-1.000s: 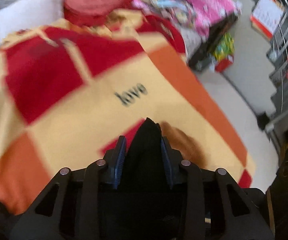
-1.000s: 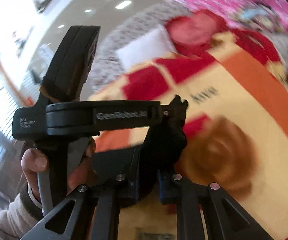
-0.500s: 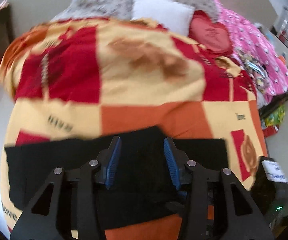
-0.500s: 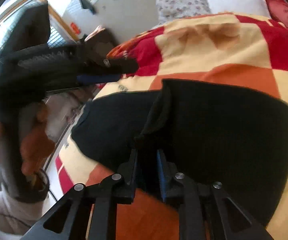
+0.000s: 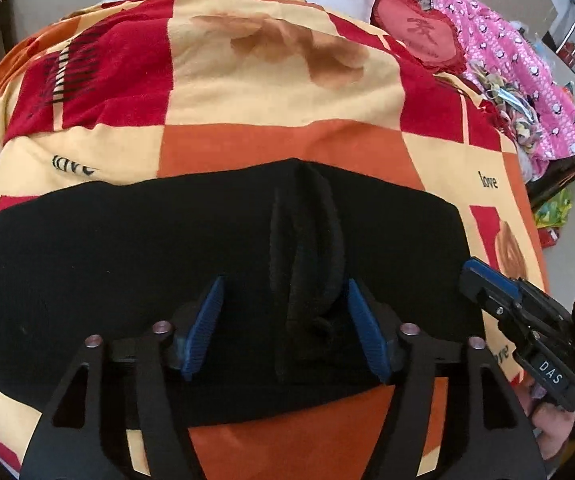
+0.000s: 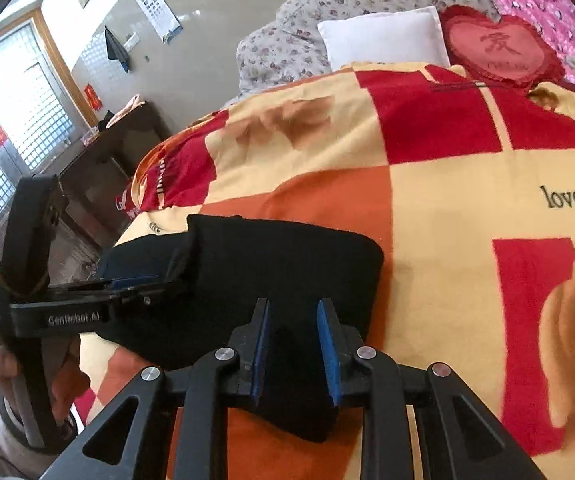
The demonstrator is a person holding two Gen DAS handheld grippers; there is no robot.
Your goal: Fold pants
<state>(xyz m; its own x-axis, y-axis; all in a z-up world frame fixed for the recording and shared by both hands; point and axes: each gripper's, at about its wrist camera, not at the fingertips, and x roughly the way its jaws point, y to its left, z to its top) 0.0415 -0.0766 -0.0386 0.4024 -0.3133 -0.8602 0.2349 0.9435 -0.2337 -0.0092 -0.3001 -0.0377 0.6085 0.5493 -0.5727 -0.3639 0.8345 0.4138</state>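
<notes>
The black pants (image 5: 127, 260) lie flat across the checked red, orange and yellow blanket (image 5: 279, 148). My left gripper (image 5: 285, 320) is low over them with its jaws wide and still opening. A raised ridge of black fabric (image 5: 307, 256) stands loose between its blue pads. In the right wrist view the pants (image 6: 287, 264) show as a thick folded slab with a rounded right edge. My right gripper (image 6: 294, 344) hovers at their near edge, jaws opening, pads apart over the cloth. The left gripper (image 6: 147, 284) shows at the slab's left side.
At the bed's head are a white pillow (image 6: 383, 36), a red heart cushion (image 6: 499, 48) and a floral cover. A pink quilt (image 5: 527, 68) lies at the right. A dark wooden desk (image 6: 119, 148) stands left of the bed. A person's hand (image 6: 3, 364) holds the left gripper's handle.
Both grippers carried a pinched bunch of black fabric across and down to the blanket. The pants now lie spread and folded, and both pairs of jaws have let go and spread.
</notes>
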